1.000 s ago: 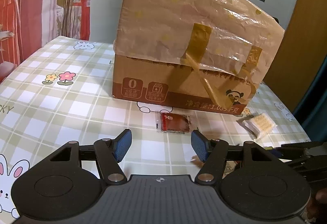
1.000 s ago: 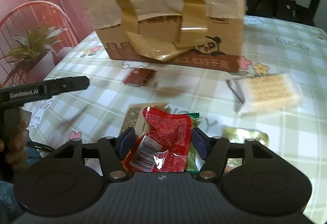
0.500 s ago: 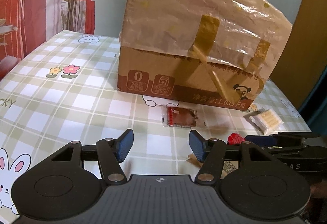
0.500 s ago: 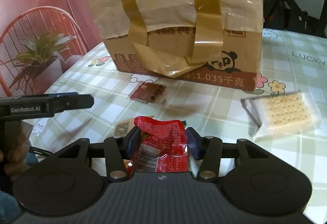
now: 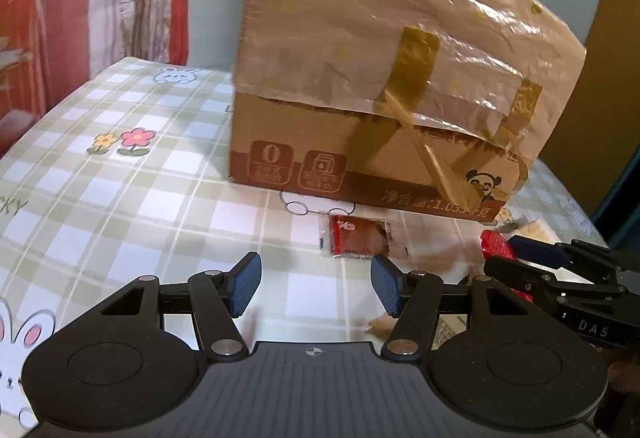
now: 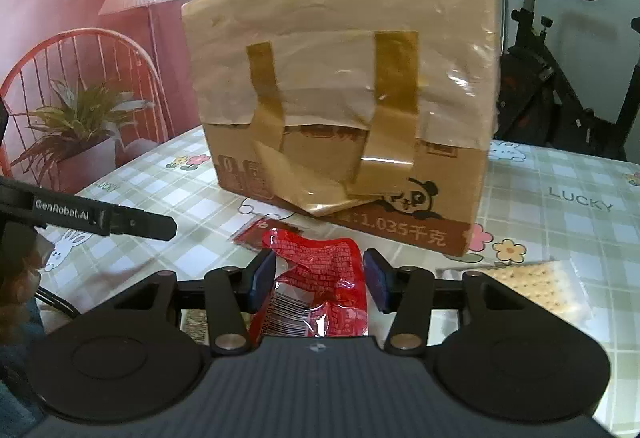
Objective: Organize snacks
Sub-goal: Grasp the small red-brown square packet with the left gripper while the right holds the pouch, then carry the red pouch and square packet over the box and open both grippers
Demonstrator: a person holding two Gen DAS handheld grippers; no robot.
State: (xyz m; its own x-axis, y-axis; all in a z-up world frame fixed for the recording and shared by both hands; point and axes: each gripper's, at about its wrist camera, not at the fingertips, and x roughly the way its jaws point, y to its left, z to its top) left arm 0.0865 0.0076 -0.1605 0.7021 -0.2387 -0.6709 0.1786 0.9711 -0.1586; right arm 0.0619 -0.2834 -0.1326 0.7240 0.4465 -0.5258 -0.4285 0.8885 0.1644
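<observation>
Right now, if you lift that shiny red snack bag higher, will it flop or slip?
The red snack bag looks thin and crinkled, so it would probably flop. Its glossy film may slip. The right gripper pinches only its sides, so it likely weighs little.

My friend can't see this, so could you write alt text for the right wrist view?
The right gripper holds a crinkled red foil snack packet above a green checked tablecloth, facing a taped brown cardboard box. A clear-wrapped cracker pack lies to the right.

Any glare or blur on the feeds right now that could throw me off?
Left wrist view: cardboard box smeared by motion blur, its plastic wrap shiny; small brown packet soft. Right wrist view: sharper, glare on the tape and on the red snack bag in the right tool; fisheye bends edges.
</observation>
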